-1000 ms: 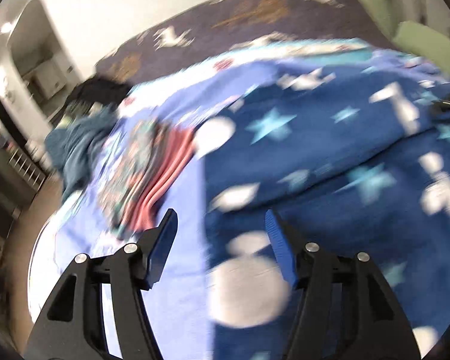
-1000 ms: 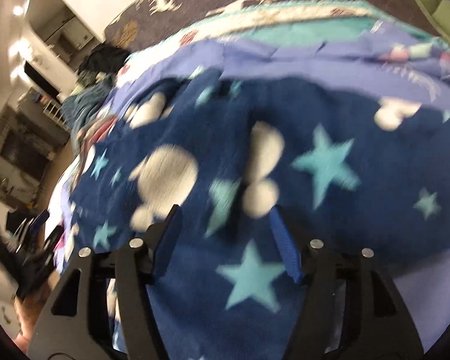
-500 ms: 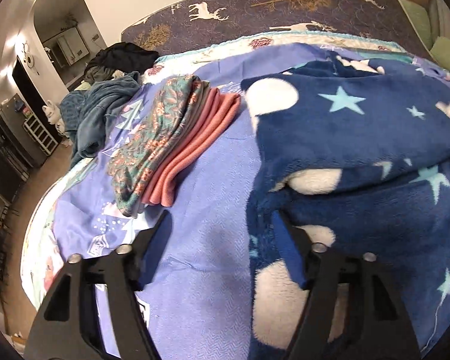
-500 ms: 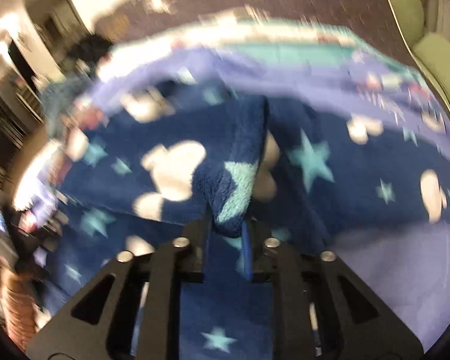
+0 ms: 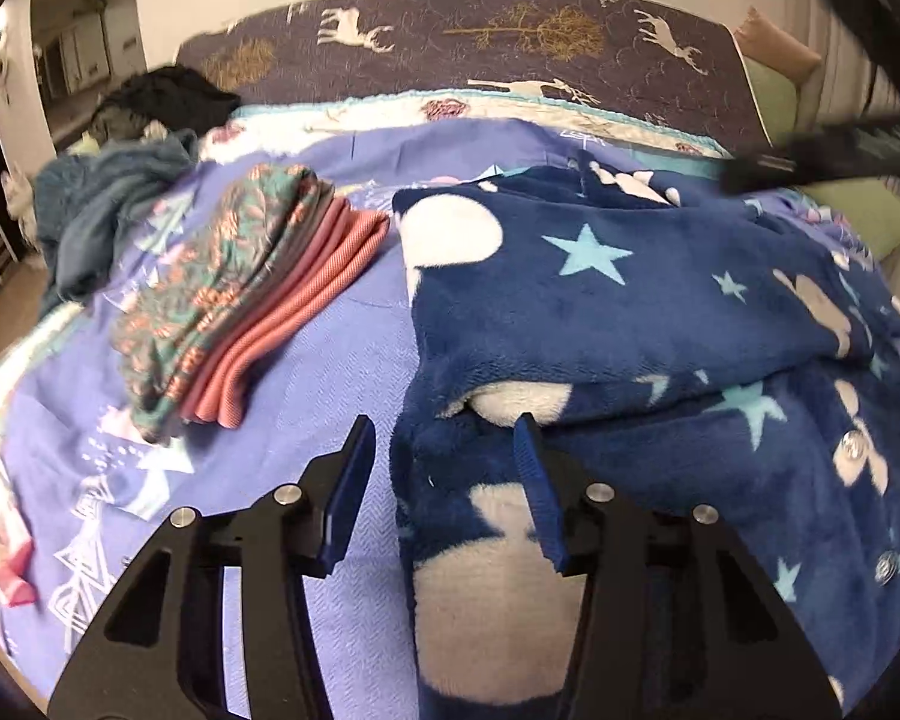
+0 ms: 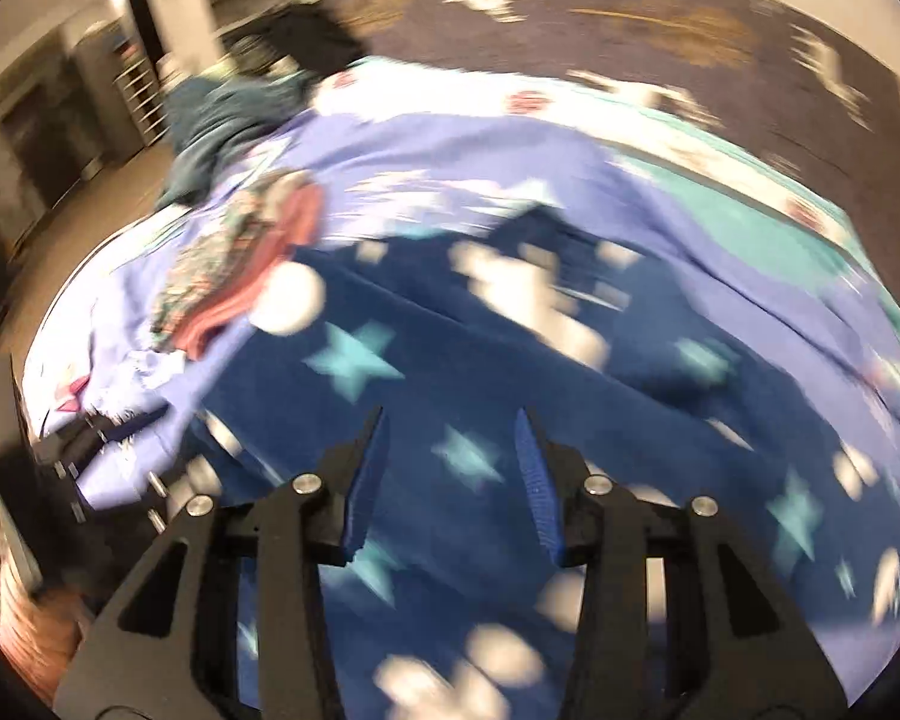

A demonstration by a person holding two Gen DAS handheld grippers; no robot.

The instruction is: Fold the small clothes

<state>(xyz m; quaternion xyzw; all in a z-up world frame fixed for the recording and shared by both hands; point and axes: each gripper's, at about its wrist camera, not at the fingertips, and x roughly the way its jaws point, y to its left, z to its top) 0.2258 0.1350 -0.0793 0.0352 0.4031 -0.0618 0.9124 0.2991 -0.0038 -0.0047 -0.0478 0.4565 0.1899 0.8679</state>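
Both claws hold nothing: left claw (image 5: 444, 441) closing, right claw (image 6: 450, 429) opening over crosswise fleece garment (image 5: 630, 300).

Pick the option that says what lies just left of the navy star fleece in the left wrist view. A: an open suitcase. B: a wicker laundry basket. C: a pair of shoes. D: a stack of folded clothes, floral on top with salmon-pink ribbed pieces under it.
D: the folded stack, floral fabric over salmon-pink ribbed layers, rests on the lilac bedsheet just left of the navy star fleece.
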